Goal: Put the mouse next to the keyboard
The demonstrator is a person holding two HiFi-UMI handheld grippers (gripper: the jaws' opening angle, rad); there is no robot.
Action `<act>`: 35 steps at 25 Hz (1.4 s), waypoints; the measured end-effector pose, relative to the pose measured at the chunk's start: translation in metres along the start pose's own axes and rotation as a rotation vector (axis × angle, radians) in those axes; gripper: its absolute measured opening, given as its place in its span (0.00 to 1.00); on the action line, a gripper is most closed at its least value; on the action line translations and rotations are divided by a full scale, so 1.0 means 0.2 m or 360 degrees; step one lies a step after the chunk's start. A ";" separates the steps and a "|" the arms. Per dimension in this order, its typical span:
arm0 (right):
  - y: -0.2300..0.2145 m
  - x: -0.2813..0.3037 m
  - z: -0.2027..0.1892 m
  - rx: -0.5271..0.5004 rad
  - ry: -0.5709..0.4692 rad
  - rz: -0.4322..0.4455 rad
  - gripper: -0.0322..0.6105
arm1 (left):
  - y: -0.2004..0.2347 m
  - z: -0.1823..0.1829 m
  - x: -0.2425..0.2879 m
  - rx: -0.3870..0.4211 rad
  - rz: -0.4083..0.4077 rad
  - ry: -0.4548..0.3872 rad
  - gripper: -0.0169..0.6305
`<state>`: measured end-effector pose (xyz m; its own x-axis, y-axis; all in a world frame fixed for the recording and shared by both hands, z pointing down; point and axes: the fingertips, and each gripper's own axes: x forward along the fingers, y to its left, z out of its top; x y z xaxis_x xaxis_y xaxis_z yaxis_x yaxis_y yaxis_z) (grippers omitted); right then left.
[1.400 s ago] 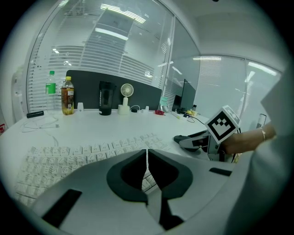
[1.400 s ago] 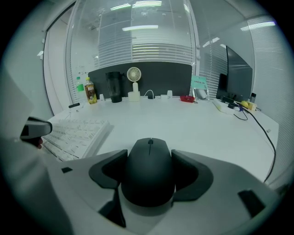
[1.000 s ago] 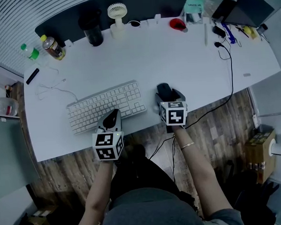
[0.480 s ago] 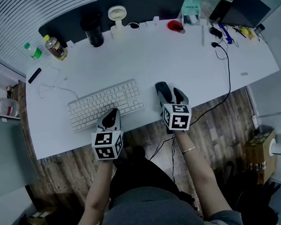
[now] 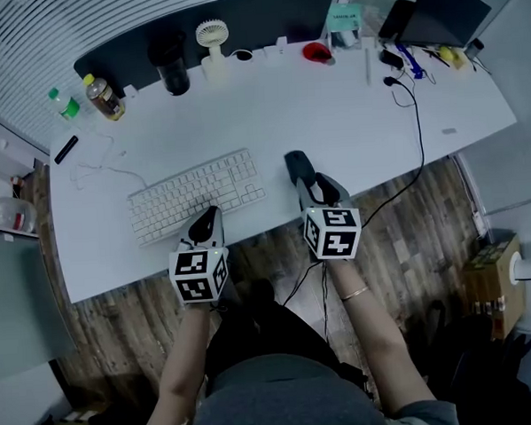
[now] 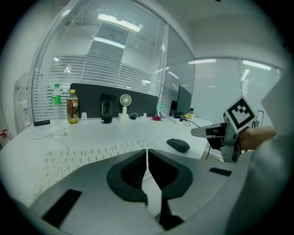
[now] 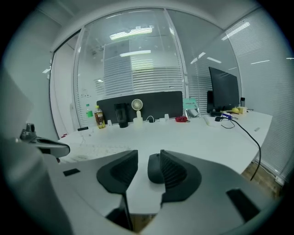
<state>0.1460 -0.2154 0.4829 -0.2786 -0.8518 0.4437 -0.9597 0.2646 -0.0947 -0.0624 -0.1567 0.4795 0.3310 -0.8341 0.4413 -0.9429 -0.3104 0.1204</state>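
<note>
A dark mouse (image 5: 297, 167) lies on the white desk (image 5: 349, 114), just right of the white keyboard (image 5: 196, 196). My right gripper (image 5: 319, 192) hovers at the desk's front edge, just behind the mouse and apart from it. Its jaws are closing with nothing pressed between them. The right gripper view has the mouse (image 7: 155, 168) ahead of the gap, partly hidden by the right jaw. My left gripper (image 5: 207, 224) is shut and empty at the keyboard's near edge. From the left gripper view the mouse (image 6: 178, 145) and the right gripper (image 6: 203, 132) show off to the right.
Along the desk's back stand two bottles (image 5: 99, 94), a dark cup (image 5: 171, 68), a small white fan (image 5: 210, 43) and a red object (image 5: 315, 52). A black cable (image 5: 414, 128) runs off the right front edge. A white cord (image 5: 99, 170) lies left of the keyboard.
My right gripper has let go of the mouse and drawn back toward the desk's front edge. The mouse stays beside the keyboard. The left gripper has held still.
</note>
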 end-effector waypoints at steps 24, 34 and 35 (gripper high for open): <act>0.23 -0.42 -0.10 0.0061 -0.0087 0.0010 0.06 | -0.01 0.03 -0.23 0.0077 -0.0074 -0.0081 0.07; 0.30 -0.48 -0.14 0.0057 -0.0063 0.0007 0.05 | 0.02 0.04 -0.28 0.0079 -0.0082 -0.0105 0.07; 0.31 -0.49 -0.15 0.0059 -0.0059 0.0008 0.05 | 0.03 0.04 -0.28 0.0079 -0.0084 -0.0106 0.07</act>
<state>0.1147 -0.1024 0.4598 -0.2836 -0.8669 0.4099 -0.9589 0.2524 -0.1297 -0.0857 -0.1155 0.4483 0.3834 -0.8440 0.3750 -0.9217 -0.3755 0.0970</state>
